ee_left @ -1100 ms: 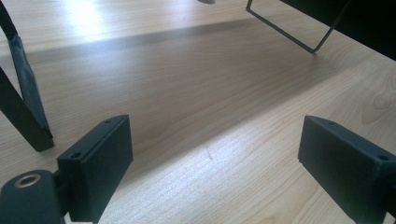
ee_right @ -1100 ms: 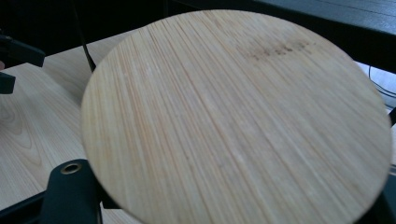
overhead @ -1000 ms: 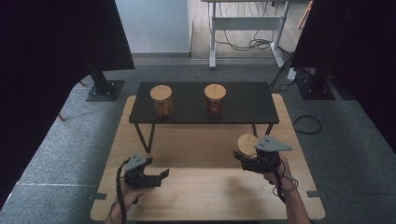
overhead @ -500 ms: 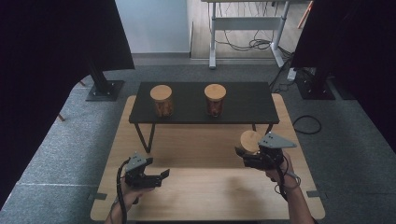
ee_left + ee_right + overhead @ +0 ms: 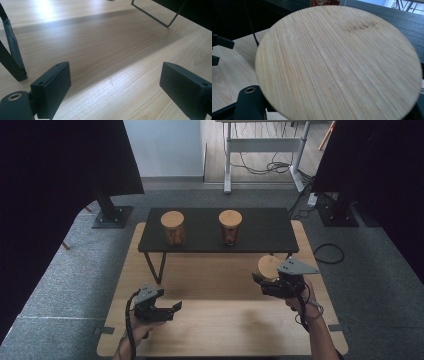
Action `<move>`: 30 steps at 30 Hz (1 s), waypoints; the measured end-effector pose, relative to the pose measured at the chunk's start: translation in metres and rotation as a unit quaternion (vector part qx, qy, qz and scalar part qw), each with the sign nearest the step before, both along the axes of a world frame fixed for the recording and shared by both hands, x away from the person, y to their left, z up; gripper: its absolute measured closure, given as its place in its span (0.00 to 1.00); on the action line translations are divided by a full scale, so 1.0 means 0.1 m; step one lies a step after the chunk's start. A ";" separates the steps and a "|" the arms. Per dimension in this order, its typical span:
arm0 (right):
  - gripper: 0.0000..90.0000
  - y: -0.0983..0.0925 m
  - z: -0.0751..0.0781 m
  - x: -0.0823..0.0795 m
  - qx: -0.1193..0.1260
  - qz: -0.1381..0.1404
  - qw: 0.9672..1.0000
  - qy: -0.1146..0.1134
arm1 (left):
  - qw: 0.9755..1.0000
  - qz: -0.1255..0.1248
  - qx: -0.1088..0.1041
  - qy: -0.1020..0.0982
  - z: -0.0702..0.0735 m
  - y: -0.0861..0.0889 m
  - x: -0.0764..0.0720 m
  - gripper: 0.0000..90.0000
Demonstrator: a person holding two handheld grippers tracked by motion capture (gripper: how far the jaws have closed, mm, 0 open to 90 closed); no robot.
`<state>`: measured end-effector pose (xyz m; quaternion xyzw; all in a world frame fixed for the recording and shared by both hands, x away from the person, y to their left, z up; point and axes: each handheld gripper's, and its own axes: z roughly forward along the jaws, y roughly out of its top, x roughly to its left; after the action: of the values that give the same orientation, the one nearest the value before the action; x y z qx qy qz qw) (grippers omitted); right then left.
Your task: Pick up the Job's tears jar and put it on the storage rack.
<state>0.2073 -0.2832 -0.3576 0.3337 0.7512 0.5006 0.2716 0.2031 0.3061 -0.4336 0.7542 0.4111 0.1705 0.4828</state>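
On the wooden surface (image 5: pixel 220 285), toward its right side, the right gripper (image 5: pixel 265 281) is holding a jar with a round bamboo lid (image 5: pixel 268 267); its fingers are closing tightly on the jar, and the lid is tilting up toward the high view. Seen from the right gripper view, that same lid (image 5: pixel 339 62) is sitting directly above the black fingers, its pale grain running lengthwise and a faint dark mark showing near its far edge; the body of the jar beneath it is lying hidden, so its contents cannot be told. Toward the left front of the surface, the left gripper (image 5: pixel 170 310) is resting low in the person's left hand (image 5: pixel 137 325), well apart from the right one. Its fingers (image 5: pixel 53 87) are standing wide, with bare wood grain between them and nothing touching the pads. Behind both grippers, a low black shelf (image 5: pixel 260 227) on thin wire legs is standing across the far part of the surface. Two further jars are standing upright on it, well apart: a left jar (image 5: pixel 173 228) and a right jar (image 5: pixel 230 227), each wearing a matching bamboo lid and showing brownish contents through the glass. Grey carpet (image 5: pixel 65 270) is lying around the surface.
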 end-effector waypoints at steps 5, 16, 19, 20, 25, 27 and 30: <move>0.27 0.01 0.05 0.01 0.002 0.000 1.000 -0.004 | 1.000 -0.001 0.001 0.000 0.00 -0.01 0.00 0.10; 0.27 -0.01 0.15 0.07 0.003 0.007 1.000 -0.006 | 1.000 0.000 0.002 -0.001 0.00 0.00 0.00 0.10; 0.27 -0.01 0.16 0.08 0.004 0.009 1.000 -0.005 | 1.000 0.001 0.001 -0.002 0.00 0.00 -0.01 0.10; 0.27 0.00 0.17 0.09 0.004 0.008 1.000 -0.005 | 1.000 0.001 0.001 -0.002 0.00 0.00 -0.01 0.10; 0.27 0.01 0.18 0.11 0.004 0.008 1.000 -0.006 | 1.000 0.001 0.002 -0.002 0.00 0.00 -0.01 0.10; 0.27 0.01 0.19 0.12 0.005 0.008 1.000 -0.007 | 1.000 0.001 0.002 -0.002 0.01 0.00 0.00 0.10; 0.27 0.02 0.21 0.13 0.005 0.007 1.000 -0.009 | 1.000 0.001 0.001 -0.003 0.01 0.00 -0.01 0.10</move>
<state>0.2200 -0.2814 -0.3370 0.3252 0.7487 0.5093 0.2726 0.2023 0.3064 -0.4329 0.7537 0.4108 0.1737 0.4828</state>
